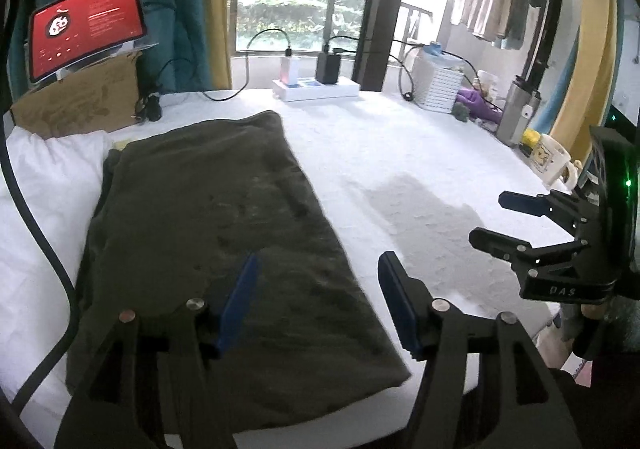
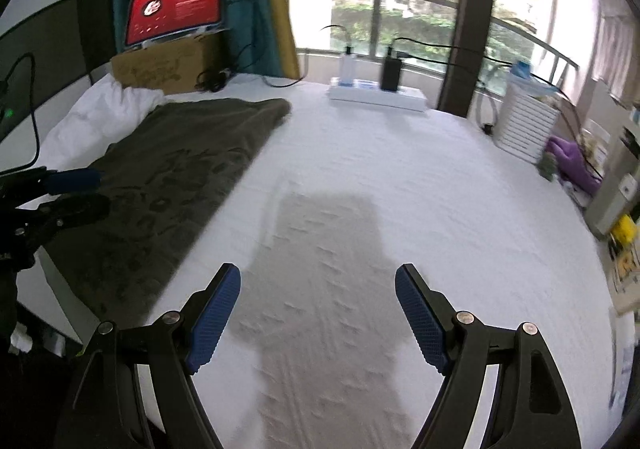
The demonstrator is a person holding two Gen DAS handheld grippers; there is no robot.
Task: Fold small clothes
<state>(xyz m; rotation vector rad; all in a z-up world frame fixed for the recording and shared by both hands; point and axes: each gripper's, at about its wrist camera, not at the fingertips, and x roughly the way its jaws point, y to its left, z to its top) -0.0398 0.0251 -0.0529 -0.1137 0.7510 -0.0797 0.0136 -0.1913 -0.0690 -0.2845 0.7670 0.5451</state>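
A dark olive garment (image 1: 224, 249) lies folded into a long rectangle on the white table cover (image 1: 400, 177), toward the left side. It also shows in the right wrist view (image 2: 160, 185). My left gripper (image 1: 318, 309) is open and empty, hovering over the garment's near right edge. My right gripper (image 2: 318, 313) is open and empty, above the bare white cover to the right of the garment. The right gripper also shows in the left wrist view (image 1: 490, 221), and the left gripper shows at the left edge of the right wrist view (image 2: 80, 193).
A white cloth (image 1: 48, 177) lies bunched left of the garment. At the back stand a cardboard box (image 1: 84, 101) with a red tablet (image 1: 86, 29), chargers on a white box (image 1: 320, 89) and cables. A white basket (image 1: 438, 87), bottle (image 1: 516, 113) and mug (image 1: 554, 161) line the right edge.
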